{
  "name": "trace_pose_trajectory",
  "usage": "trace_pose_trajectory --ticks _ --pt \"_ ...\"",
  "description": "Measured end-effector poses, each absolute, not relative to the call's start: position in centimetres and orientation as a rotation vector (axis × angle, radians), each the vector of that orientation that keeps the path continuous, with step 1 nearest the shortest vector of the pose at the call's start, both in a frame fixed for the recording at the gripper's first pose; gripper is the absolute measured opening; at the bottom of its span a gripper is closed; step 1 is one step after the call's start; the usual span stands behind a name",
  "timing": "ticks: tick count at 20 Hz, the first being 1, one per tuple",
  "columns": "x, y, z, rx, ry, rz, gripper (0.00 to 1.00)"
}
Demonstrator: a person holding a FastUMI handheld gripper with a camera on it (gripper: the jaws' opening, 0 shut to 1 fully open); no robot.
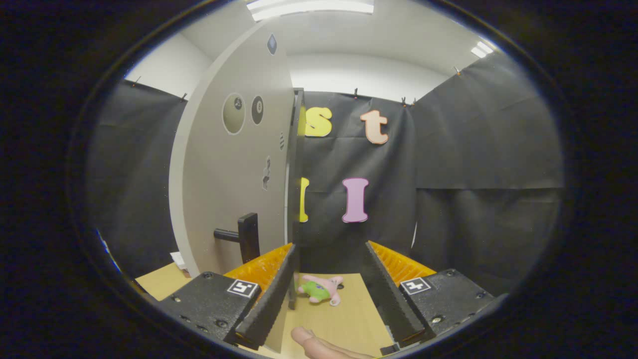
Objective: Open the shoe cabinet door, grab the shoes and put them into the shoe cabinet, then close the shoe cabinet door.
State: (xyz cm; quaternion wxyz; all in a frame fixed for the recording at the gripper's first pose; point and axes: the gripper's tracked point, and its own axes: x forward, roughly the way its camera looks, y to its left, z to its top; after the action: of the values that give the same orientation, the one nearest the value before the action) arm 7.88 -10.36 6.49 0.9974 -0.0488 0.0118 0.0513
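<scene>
A: Where is the cabinet door (234,164)?
B: It stands open, edge-on, just past one finger. It has a dark handle (242,238) and round stickers, too small to read.
A: And the gripper (330,279)?
B: Spread wide, holding nothing. A little pink plush toy (321,289) lies on the wooden table (349,319) between its fingers, near a person's fingertip (319,344)

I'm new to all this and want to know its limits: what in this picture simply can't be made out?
- Cabinet inside: hidden behind the open door, gripper view.
- Stickers on the door: too small to read.
- Pink plush toy on the table: partly behind the gripper's open fingers.
- Finger: cut off at the edge.
</scene>
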Motion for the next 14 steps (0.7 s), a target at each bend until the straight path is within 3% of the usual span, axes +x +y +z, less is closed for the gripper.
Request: trace_pose_trajectory --ticks 14 --pt "7.6 -0.9 5.4 -0.098 0.024 0.110 0.89"
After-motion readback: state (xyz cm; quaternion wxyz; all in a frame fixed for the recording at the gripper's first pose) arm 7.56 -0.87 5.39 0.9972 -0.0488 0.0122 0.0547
